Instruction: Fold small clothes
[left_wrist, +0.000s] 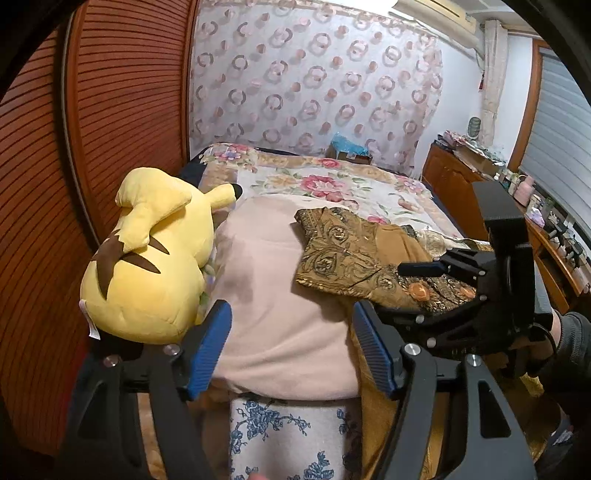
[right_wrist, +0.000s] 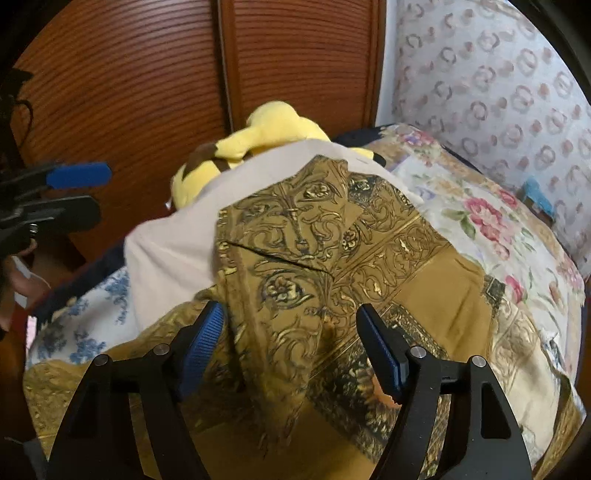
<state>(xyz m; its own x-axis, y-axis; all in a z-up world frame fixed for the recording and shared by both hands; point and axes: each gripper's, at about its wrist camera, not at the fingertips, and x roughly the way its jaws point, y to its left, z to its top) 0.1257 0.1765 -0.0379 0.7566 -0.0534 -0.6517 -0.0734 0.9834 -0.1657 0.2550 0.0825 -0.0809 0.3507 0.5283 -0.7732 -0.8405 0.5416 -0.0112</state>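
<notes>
Two grippers are in your hands, and both have their jaws apart with nothing pressed between the blue pads. Your left gripper (left_wrist: 291, 350) hangs over the near edge of a pale pink cloth (left_wrist: 280, 295) that is spread flat on the bed (left_wrist: 332, 184); its jaws are open and the pads do not touch the cloth in this view. Your right gripper (right_wrist: 290, 350) points down at the gold patterned garment (right_wrist: 332, 258), which lies partly on the pink cloth and partly on the flowered bedcover (right_wrist: 498, 229). The garment fills the space between the open jaws of the right gripper, but the pads stand clear of the fabric on both sides, so it is not gripped. From the left wrist view you see the same garment (left_wrist: 343, 254) to the right of the pink cloth, and the right gripper (left_wrist: 439, 280) is just above its near corner, held by a hand in a dark glove (left_wrist: 569, 347). A yellow plush toy (left_wrist: 155, 254) lies at the left side of the pink cloth, touching its edge, next to the slatted wooden door (left_wrist: 122, 110). A white cloth with blue flowers (left_wrist: 288, 435) lies under the near edge of the pink cloth. A wooden dresser (left_wrist: 458, 177) with small things on top stands well apart at the right of the bed.
</notes>
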